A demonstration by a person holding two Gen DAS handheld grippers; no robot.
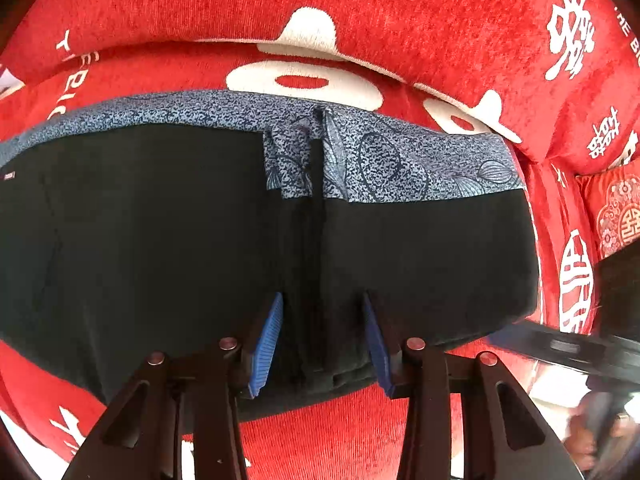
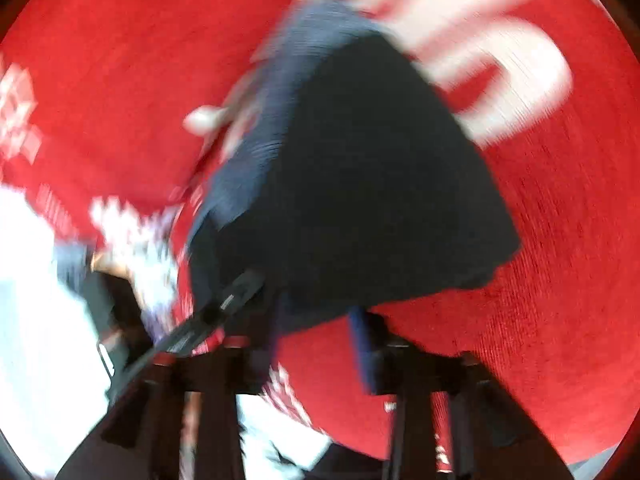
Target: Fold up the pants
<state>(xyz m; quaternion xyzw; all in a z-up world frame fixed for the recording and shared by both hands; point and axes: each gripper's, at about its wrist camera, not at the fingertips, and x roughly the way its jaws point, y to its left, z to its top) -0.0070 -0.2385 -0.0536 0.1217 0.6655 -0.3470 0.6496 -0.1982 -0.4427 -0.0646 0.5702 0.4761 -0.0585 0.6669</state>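
Observation:
Dark pants lie spread across a red printed cover, with the blue patterned inside of the waistband turned out along the far edge. My left gripper is shut on a thick fold of the pants' near edge, a blue pad on each side of the ridge. In the blurred right wrist view the pants rise as a dark hump. My right gripper stands open at their near edge, and red cover shows between its fingers. Its left finger is partly hidden by cloth.
A red embroidered cushion lies at the right end of the cover. The other gripper shows as a dark blurred bar at the right of the left wrist view. A person's hand is at the lower right. A pale floor lies beyond the cover's edge.

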